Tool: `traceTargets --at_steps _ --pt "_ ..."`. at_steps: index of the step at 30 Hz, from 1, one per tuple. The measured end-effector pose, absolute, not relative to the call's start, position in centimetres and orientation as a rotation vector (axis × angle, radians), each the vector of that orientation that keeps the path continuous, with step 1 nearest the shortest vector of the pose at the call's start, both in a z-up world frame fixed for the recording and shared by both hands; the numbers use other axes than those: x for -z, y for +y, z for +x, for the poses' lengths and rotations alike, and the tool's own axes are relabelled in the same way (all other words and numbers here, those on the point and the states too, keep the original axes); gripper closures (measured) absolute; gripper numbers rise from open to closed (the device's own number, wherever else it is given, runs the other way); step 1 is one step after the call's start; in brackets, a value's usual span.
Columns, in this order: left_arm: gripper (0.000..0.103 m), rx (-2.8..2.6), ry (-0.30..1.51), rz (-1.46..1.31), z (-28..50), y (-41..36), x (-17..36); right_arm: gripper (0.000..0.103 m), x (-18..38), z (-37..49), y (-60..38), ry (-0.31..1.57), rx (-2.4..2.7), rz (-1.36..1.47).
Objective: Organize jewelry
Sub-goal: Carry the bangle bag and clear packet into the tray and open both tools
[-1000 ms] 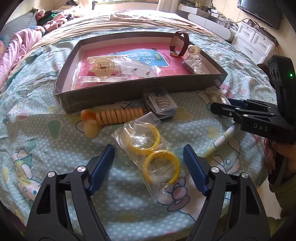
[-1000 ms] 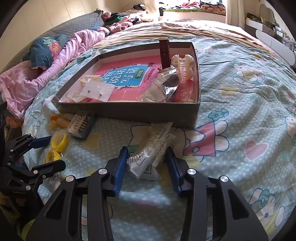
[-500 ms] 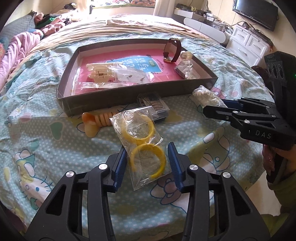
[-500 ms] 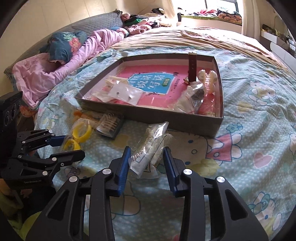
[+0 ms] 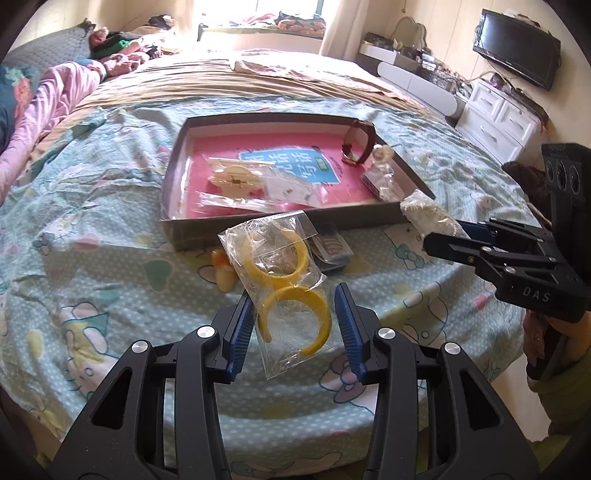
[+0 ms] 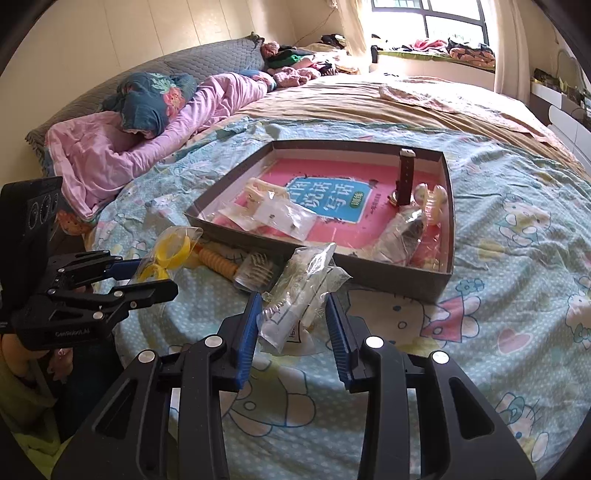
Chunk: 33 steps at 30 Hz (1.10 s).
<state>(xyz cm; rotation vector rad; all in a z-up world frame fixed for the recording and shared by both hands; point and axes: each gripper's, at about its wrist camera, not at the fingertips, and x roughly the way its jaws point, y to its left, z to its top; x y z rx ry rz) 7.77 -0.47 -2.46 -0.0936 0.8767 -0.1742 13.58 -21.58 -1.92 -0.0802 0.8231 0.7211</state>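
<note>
- Left gripper [image 5: 293,326] clenched on the bag of yellow bangles [image 5: 279,280] — lifted near the tray [image 5: 280,230].
- Right gripper [image 6: 291,326] grasping a clear packet [image 6: 299,291] — also aloft.

Glossy clear plastic bag [image 5: 275,284], smooth yellow plastic bangles [image 5: 295,314]; matt grey cardboard tray [image 5: 280,229]; printed cloth bedsheet [image 5: 92,266].

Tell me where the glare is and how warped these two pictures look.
Left wrist view: the window is blown out white, and the tray edges bow from fisheye. Right wrist view: the window glares at top right, and the bed curves toward dark corners.
</note>
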Motion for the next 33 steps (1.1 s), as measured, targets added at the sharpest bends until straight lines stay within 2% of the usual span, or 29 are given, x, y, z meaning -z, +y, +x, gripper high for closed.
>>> traceTargets --at_steps 33 --pt "0.068 0.111 0.841 -0.147 12.1 2.5 0.9 0.069 -0.2 17.0 -20.5 0.718 -0.716 -0.056"
